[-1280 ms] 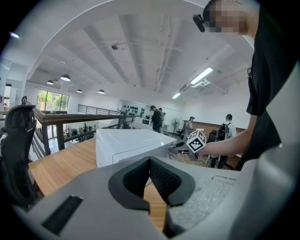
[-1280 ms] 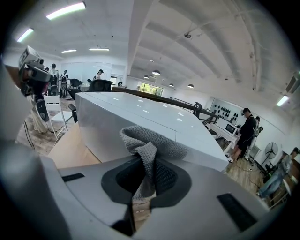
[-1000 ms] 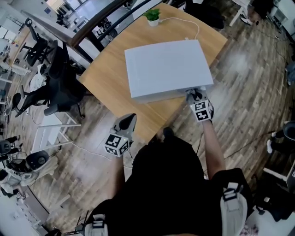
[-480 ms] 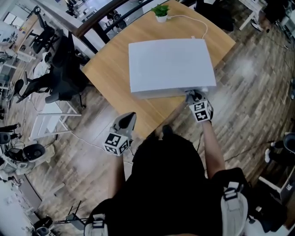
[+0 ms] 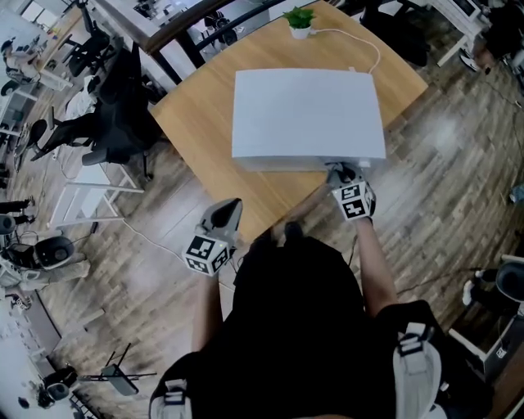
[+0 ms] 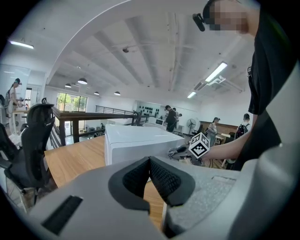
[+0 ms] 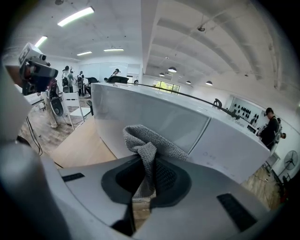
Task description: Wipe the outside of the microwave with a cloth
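Bench: wood. Its near edge runs diagonally under both grippers, with floor beyond on all sides.

Microwave: white box, dead ahead of the right gripper and ahead-right of the left gripper. There's a wide bare strip of bench to its left and a narrower strip between its front and the near bench edge. In the right gripper view the microwave fills the field, with the door ahead-left and the panel ahead-right.

Right gripper: clamped on the cloth at the right end of the microwave's lower front edge. To its right the bench ends close by, then open floor.

Left gripper: jaws closed together with nothing between them. It sits low at the bench's near-left edge, well apart from the microwave, with clear bench ahead of it.

Cloth: grey knit, bunched above the right gripper's tips, right up at the door face. Can't tell if it's touching.

Plant: at the far bench corner, behind the microwave.
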